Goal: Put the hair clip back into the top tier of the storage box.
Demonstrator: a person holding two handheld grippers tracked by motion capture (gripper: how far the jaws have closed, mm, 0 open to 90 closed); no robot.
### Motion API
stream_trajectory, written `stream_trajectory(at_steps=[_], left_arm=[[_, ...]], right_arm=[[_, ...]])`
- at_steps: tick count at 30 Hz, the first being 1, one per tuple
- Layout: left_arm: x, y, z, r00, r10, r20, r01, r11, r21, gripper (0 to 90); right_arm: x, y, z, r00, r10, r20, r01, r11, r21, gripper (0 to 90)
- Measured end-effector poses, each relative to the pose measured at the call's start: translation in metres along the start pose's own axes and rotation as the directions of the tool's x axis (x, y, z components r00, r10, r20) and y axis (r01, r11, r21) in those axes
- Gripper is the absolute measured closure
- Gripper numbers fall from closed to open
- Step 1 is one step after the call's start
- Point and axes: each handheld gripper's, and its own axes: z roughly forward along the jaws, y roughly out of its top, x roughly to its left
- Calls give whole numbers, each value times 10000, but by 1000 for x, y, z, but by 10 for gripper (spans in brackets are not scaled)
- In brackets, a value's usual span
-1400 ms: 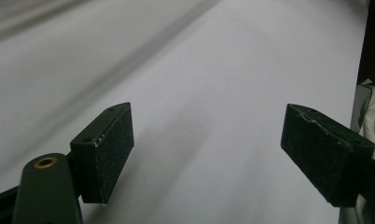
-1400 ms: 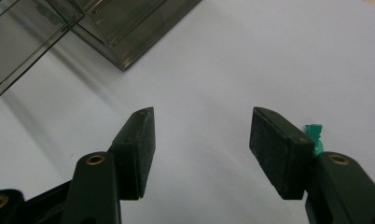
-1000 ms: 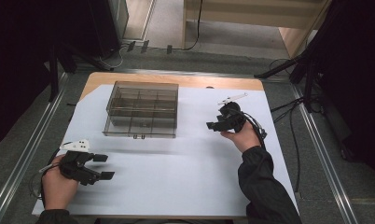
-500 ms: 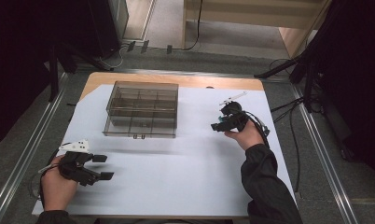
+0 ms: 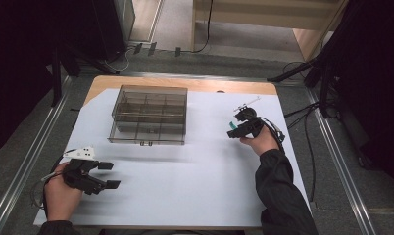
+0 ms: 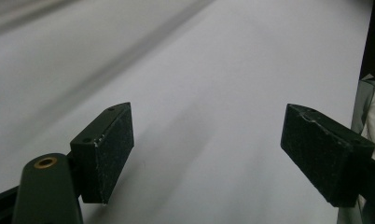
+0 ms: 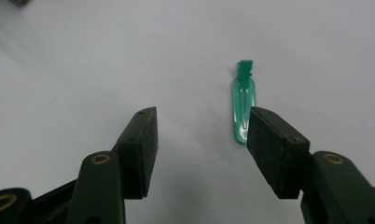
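Observation:
A small green plastic clip [image 7: 243, 105] lies flat on the white sheet, its near end beside the tip of my right gripper's right-hand jaw. The right gripper [image 7: 203, 114] is open and holds nothing; the clip sits just off to one side of the gap. From above, that gripper [image 5: 233, 129] hovers at the table's right with the green clip [image 5: 231, 133] at its tips. My left gripper [image 5: 110, 175] rests near the front left, open wide. In its own view the left gripper [image 6: 209, 109] has only bare white sheet between its jaws.
A clear smoky compartment box [image 5: 148, 115] with several empty cells stands at the back middle of the white sheet [image 5: 200, 181]. Metal rails run along both sides of the table, and cables trail off the right edge.
The right gripper has shifted slightly to the right and closer to the green clip. The left gripper has hardly moved.

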Motion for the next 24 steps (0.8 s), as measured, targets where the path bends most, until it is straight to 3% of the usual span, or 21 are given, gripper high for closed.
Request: stream_trajectory(at_steps=[14, 24], left_arm=[[0, 1, 2, 10000, -13, 74, 12, 9999, 100, 181], [0, 1, 2, 10000, -19, 62, 19, 9999, 124, 181]], right_arm=[[-17, -1, 9, 9985, 488, 262, -497, 9982, 344, 455], [-19, 4, 18, 9971, 154, 744, -218, 9961, 855, 508]])
